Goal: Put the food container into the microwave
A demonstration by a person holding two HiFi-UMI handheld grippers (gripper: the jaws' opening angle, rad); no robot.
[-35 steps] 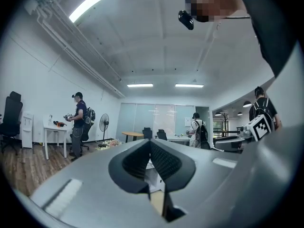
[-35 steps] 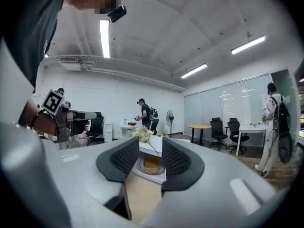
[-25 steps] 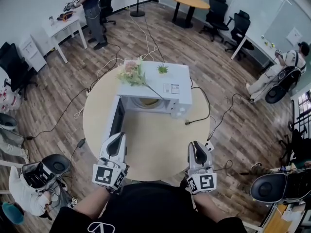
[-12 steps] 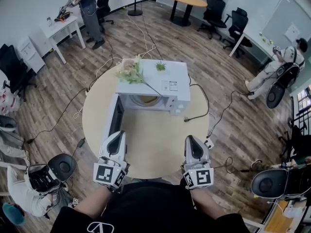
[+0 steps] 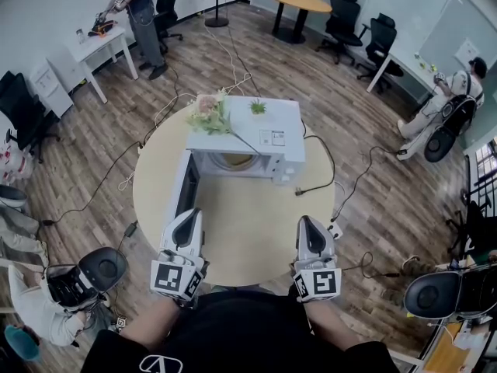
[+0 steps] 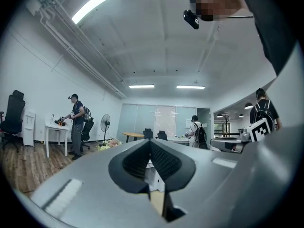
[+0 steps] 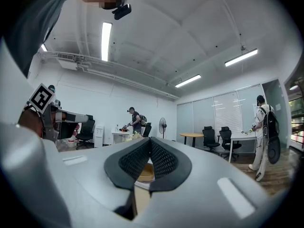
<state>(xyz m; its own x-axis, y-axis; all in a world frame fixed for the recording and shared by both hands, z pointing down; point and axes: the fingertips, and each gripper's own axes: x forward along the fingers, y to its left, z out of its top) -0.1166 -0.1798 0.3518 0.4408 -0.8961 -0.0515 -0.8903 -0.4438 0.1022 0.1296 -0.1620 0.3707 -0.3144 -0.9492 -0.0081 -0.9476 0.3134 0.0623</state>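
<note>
Little has changed in the last second: your right gripper [image 5: 310,222] has only edged a touch inward. Both it and your left gripper [image 5: 189,216] hang over the near edge of the table [image 5: 248,224], fingers pressed together on nothing. The food container [image 5: 233,162] already sits inside the microwave [image 5: 268,119], well apart from both grippers, so I judge the placing done, though the door [image 5: 183,193] stands open at the left.

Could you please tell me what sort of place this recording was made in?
Probably an open office used as a test lab: black office chairs by a meeting table, a white desk, and a microwave on a round table amid trailing cables.
</note>
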